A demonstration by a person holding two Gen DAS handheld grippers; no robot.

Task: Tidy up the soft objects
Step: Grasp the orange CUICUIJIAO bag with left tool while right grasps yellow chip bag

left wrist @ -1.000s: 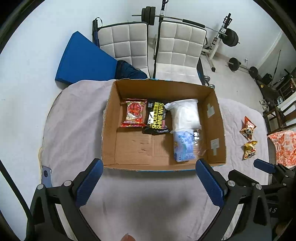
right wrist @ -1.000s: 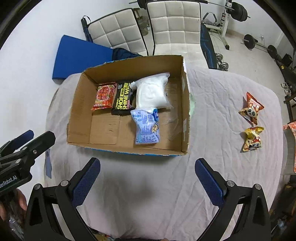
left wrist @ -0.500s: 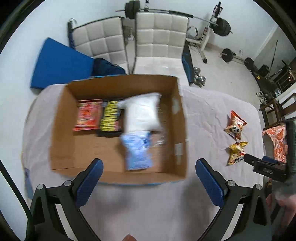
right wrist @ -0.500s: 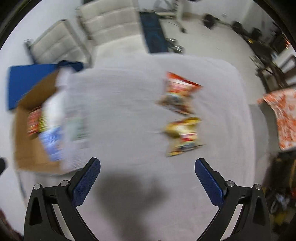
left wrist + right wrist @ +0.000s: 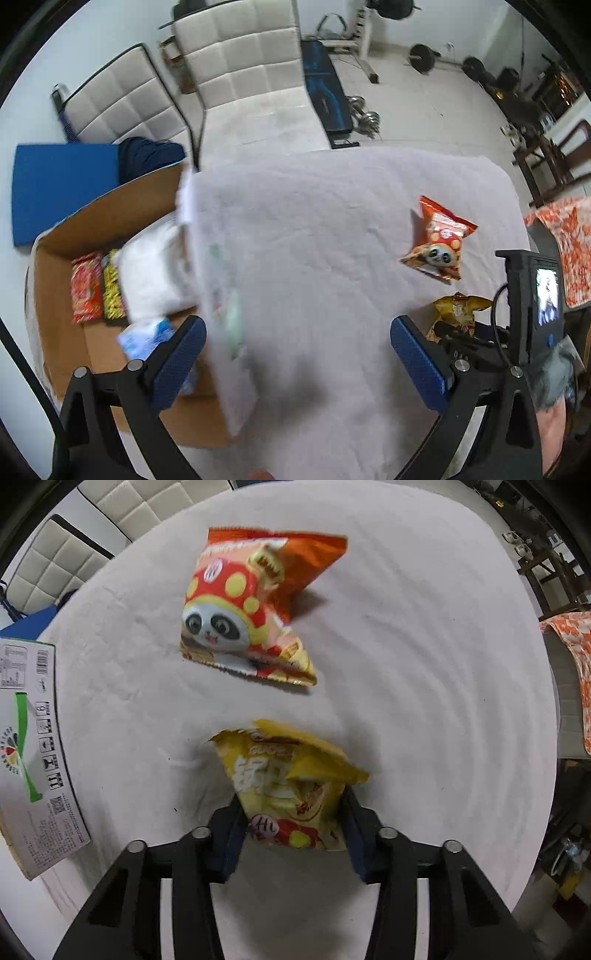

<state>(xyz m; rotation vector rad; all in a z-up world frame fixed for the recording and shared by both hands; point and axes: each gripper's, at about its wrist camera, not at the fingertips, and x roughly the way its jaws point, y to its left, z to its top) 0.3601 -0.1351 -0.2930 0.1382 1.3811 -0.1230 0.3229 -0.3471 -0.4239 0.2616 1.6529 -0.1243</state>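
A yellow snack bag [image 5: 288, 790] lies on the white cloth-covered table [image 5: 424, 701]. My right gripper [image 5: 291, 827] points down over it, its jaws closing, with both blue pads against the bag's sides. An orange panda snack bag [image 5: 251, 616] lies just beyond. In the left wrist view, my left gripper [image 5: 295, 354] hangs open and empty above bare cloth, between the cardboard box [image 5: 59, 295] and the orange bag [image 5: 439, 240]. The box holds a red packet [image 5: 86, 288], a black-and-yellow packet [image 5: 112, 291], a white bag [image 5: 151, 269] and a blue packet [image 5: 144, 338].
The box's printed outer wall [image 5: 29, 738] stands at the left of the right wrist view. Two white padded chairs [image 5: 240, 62] and a blue mat [image 5: 59, 184] sit behind the table. Weights lie on the floor at the back; an orange patterned cloth [image 5: 569, 243] is at right.
Both grippers swept right from above the box and came lower. The right gripper's jaws went from wide open to closed around the yellow snack bag.
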